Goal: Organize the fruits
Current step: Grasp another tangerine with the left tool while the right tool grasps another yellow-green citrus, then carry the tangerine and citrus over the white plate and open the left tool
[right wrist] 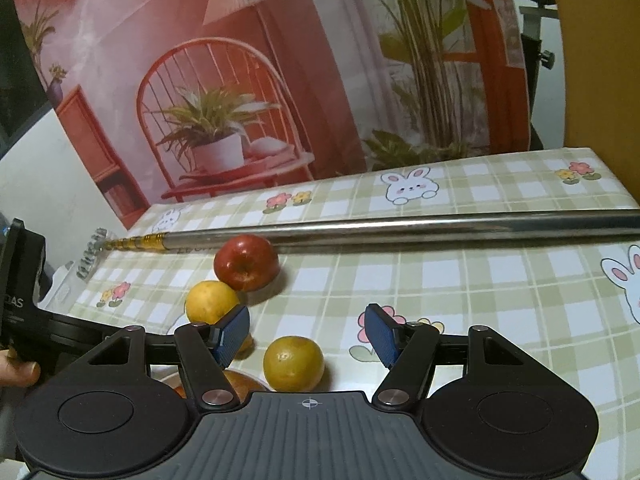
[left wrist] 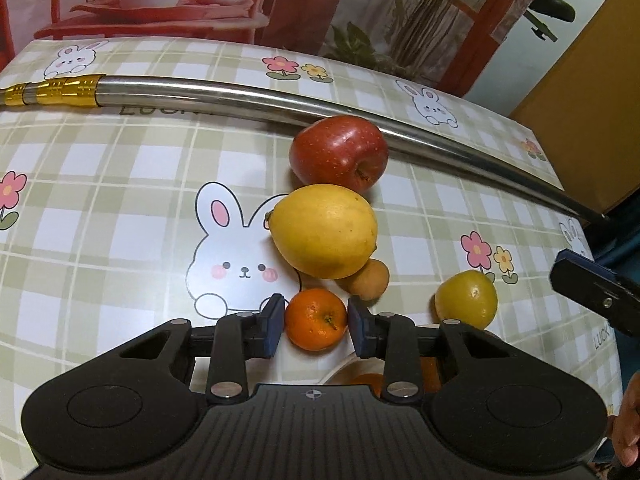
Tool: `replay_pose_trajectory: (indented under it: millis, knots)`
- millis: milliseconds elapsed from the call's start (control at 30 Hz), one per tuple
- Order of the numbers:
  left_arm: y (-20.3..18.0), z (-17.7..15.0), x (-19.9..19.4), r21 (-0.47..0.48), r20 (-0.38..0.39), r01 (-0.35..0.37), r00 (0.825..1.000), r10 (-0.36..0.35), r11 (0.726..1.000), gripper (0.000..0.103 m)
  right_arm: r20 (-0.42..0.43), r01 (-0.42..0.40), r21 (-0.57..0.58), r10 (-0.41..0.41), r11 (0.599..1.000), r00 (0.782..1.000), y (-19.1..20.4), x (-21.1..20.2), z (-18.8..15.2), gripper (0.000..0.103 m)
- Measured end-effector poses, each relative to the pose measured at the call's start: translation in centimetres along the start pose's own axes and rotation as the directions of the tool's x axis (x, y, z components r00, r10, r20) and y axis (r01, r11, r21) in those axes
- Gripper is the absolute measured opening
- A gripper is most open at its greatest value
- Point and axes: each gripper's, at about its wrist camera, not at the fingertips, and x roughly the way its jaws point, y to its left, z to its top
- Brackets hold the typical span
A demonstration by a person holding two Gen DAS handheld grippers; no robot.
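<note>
In the left wrist view my left gripper (left wrist: pixel 316 326) is shut on a small orange (left wrist: pixel 315 319), both blue pads pressed to its sides. Beyond it lie a large yellow fruit (left wrist: pixel 324 232), a red apple (left wrist: pixel 338 154) and a small tan fruit (left wrist: pixel 370 280). A yellow-green citrus (left wrist: pixel 466 299) sits to the right. In the right wrist view my right gripper (right wrist: pixel 307 336) stands open with that citrus (right wrist: pixel 293 363) on the table between its fingers, untouched. The apple (right wrist: pixel 246 263) and yellow fruit (right wrist: pixel 212 302) lie further left.
A long steel pole (left wrist: pixel 280 100) with a gold end lies across the checked tablecloth behind the fruit. A white-rimmed bowl (left wrist: pixel 340 368) holding orange fruit sits under the left gripper. The table's right edge (left wrist: pixel 592 240) is close. A hand (right wrist: pixel 16 372) holds the left gripper.
</note>
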Motion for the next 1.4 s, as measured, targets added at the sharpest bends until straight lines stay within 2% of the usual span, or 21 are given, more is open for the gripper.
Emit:
replay_pose_trajectory:
  millis: [200, 333, 667, 833, 1000, 1167, 1400]
  knots:
    - [0.1, -0.2, -1.0, 0.019, 0.026, 0.001, 1.0, -0.001, 1.0, 0.035, -0.042, -0.004, 0.022, 0.005, 1.0, 0.999, -0.4, 1.3, 0.2, 0.06]
    - [0.1, -0.4, -2.2, 0.046, 0.048, 0.002, 0.999, -0.004, 0.999, 0.035, -0.109, -0.02, 0.068, 0.028, 0.998, 0.994, -0.8, 2.9, 0.3, 0.056]
    - [-1.0, -2.2, -5.5, 0.176, 0.114, 0.007, 0.993, -0.028, 0.984, 0.035, -0.224, -0.026, 0.125, 0.054, 0.992, 0.973, -0.6, 5.9, -0.1, 0.054]
    - [-1.5, -3.2, -6.6, 0.229, 0.145, 0.007, 0.989, -0.041, 0.973, 0.035, -0.261, -0.023, 0.154, 0.063, 0.988, 0.963, -0.7, 6.7, -0.4, 0.049]
    - [-2.3, -4.5, -7.2, 0.292, 0.166, -0.003, 0.985, -0.047, 0.956, 0.035, -0.268, -0.021, 0.185, 0.071, 0.982, 0.961, -1.1, 6.8, -0.6, 0.043]
    - [-2.8, -5.4, -7.5, 0.329, 0.173, 0.004, 0.983, -0.065, 0.944, 0.035, -0.257, -0.022, 0.191, 0.072, 0.981, 0.964, -1.2, 6.6, -0.8, 0.042]
    - [-3.1, -6.1, -7.9, 0.336, 0.18, 0.014, 0.981, -0.079, 0.942, 0.035, -0.164, -0.031, 0.21, 0.066, 0.977, 0.984, -1.6, 4.1, -1.0, 0.042]
